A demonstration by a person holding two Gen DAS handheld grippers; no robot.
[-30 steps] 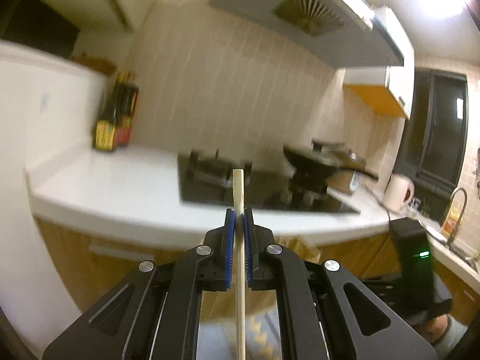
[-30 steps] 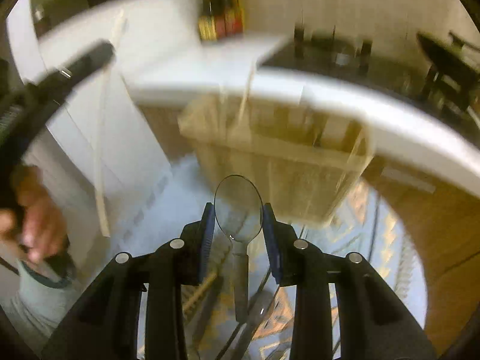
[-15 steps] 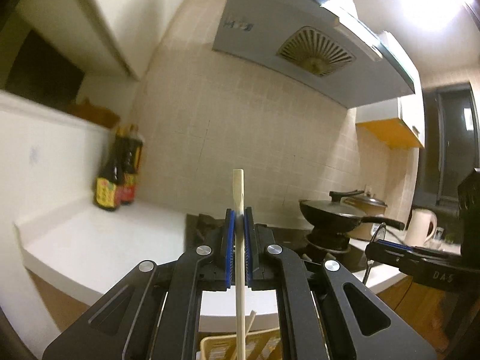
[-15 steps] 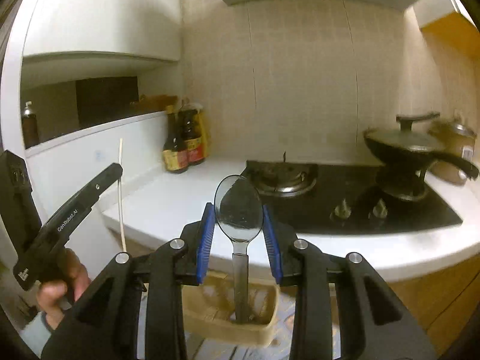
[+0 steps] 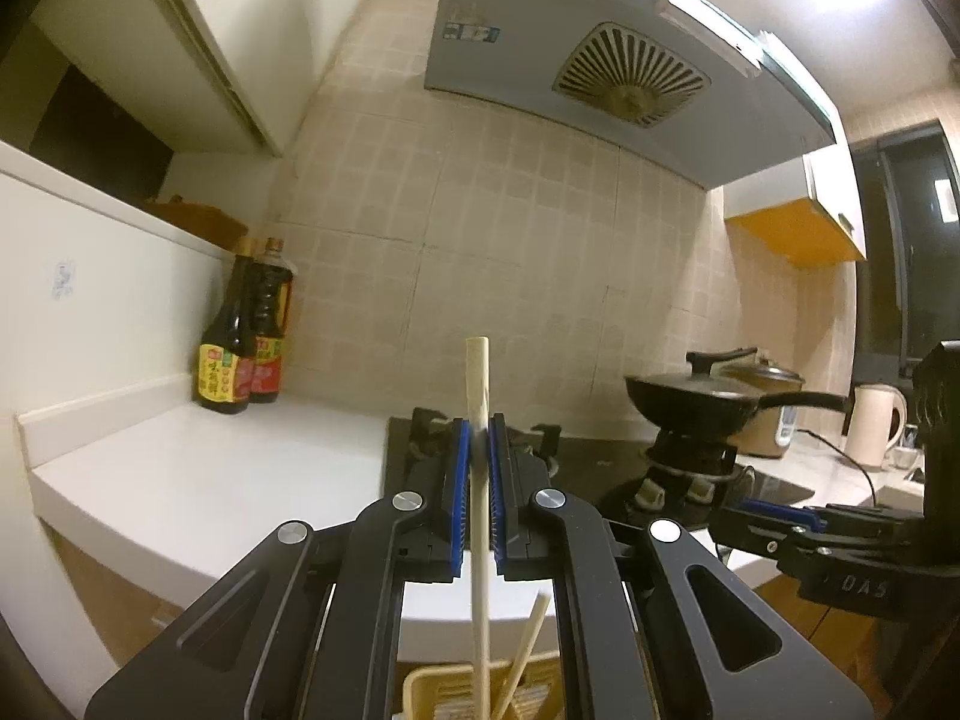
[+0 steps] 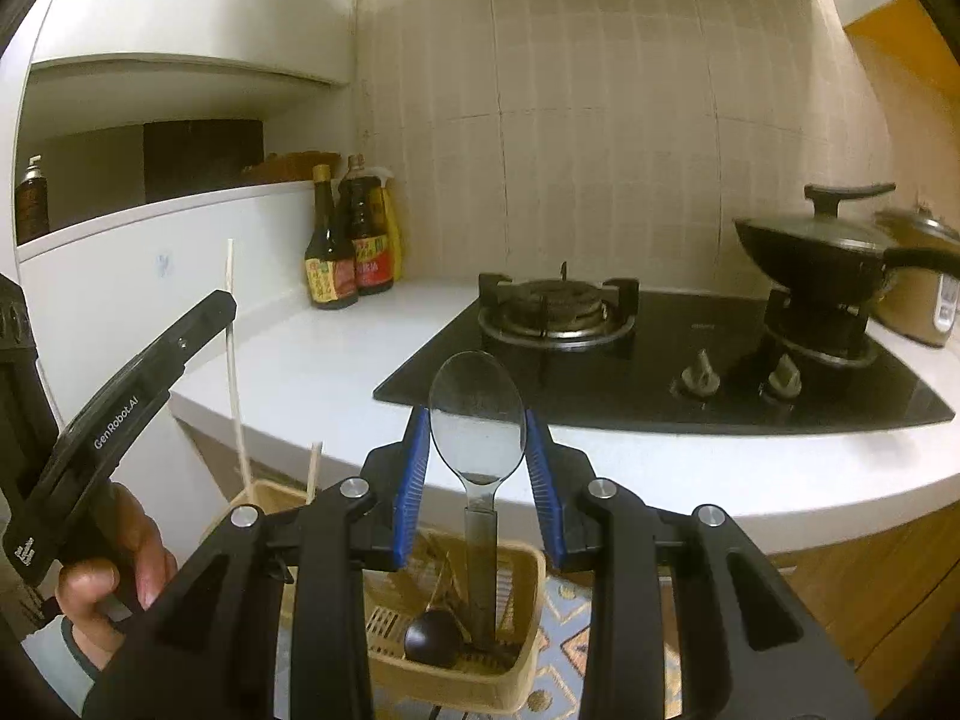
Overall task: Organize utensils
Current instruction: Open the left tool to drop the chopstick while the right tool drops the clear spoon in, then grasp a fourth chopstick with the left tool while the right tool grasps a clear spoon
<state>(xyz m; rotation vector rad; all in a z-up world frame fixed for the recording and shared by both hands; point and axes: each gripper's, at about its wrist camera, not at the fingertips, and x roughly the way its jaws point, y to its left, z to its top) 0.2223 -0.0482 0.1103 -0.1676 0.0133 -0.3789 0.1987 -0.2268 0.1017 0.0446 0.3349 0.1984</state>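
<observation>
My left gripper (image 5: 478,438) is shut on a pale wooden chopstick (image 5: 478,396) held upright, its lower end reaching down into a beige utensil basket (image 5: 420,687). A second chopstick (image 5: 528,648) leans in that basket. My right gripper (image 6: 478,450) is shut on a metal spoon (image 6: 478,414), bowl up, its handle pointing down into the basket (image 6: 528,588). A dark round spoon (image 6: 433,630) lies in the basket. The left gripper (image 6: 120,414) with its chopstick (image 6: 231,330) shows at the left of the right wrist view.
A white counter (image 6: 324,366) holds sauce bottles (image 6: 348,252) at the back corner. A black gas hob (image 6: 660,360) carries a lidded wok (image 6: 834,246). A kettle (image 5: 876,426) stands far right. A range hood (image 5: 600,60) hangs above.
Both grippers have risen from below counter level to above it, each keeping its utensil. The view has steadied, and the basket now sits low under both grippers.
</observation>
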